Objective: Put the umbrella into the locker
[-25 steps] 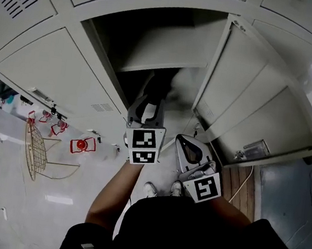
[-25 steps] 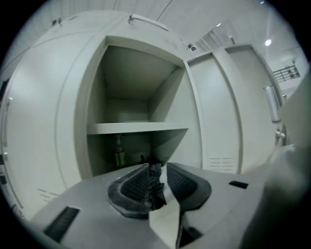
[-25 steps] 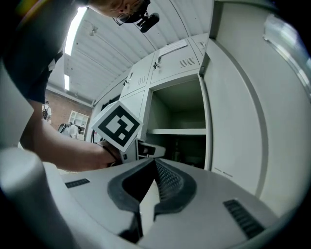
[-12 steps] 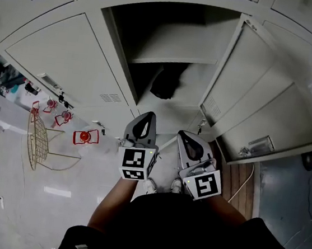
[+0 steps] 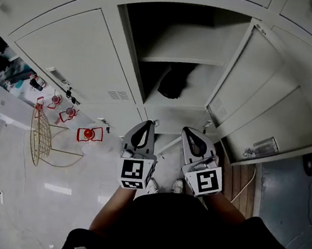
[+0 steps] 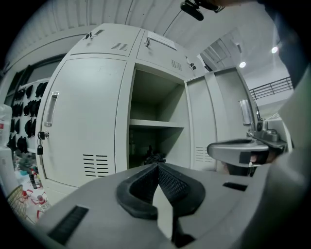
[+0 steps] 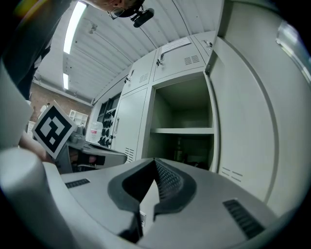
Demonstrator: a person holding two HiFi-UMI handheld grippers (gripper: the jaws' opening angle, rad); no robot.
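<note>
The black folded umbrella lies inside the open locker, on the floor of the compartment under the shelf. In the left gripper view the umbrella shows as a dark bundle just past my jaws. My left gripper is shut and empty, held in front of the locker and well short of the umbrella. My right gripper is beside it, also shut with nothing in it. Both point at the opening, and their pads meet at the left gripper's tip and the right gripper's tip.
The locker door stands swung open at the right. A closed locker flanks the opening at the left. On the floor at the left are a wire rack and small red items. A cable lies at the right.
My left gripper has drawn back out of the locker toward me and shut its jaws. The umbrella stays inside. The right gripper has hardly moved.
</note>
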